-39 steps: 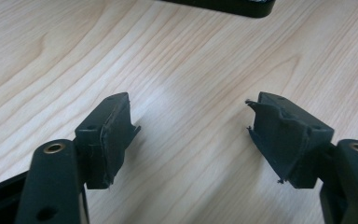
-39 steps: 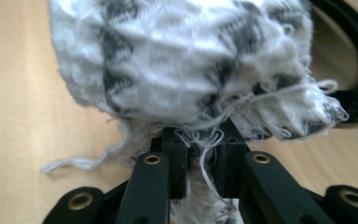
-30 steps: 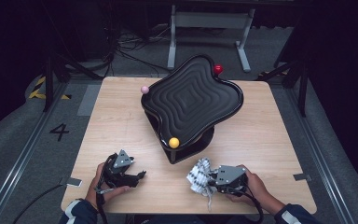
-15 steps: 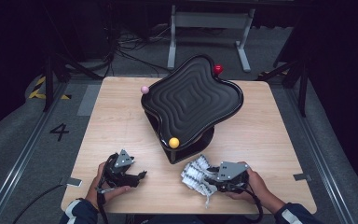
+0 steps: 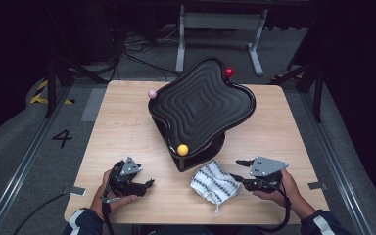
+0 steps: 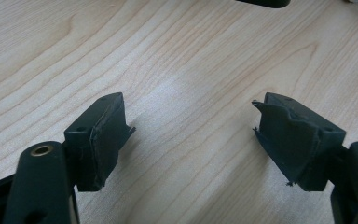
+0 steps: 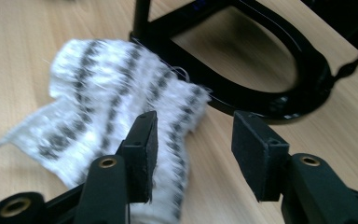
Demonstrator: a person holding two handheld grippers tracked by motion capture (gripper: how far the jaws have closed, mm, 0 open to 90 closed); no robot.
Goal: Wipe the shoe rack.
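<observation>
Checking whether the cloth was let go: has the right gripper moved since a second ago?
Yes. The right gripper has drawn back rightward from the black stand, leaving the cloth on the table.

You can read one sign: a black numeral "4" (image 5: 62,138) on the grey floor (image 5: 24,147) left of the table. Nothing else carries legible text.

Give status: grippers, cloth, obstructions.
Left gripper open over bare table. Right gripper open, one jaw over the edge of the cloth, which lies crumpled, not gripped. Black stand close behind cloth.
</observation>
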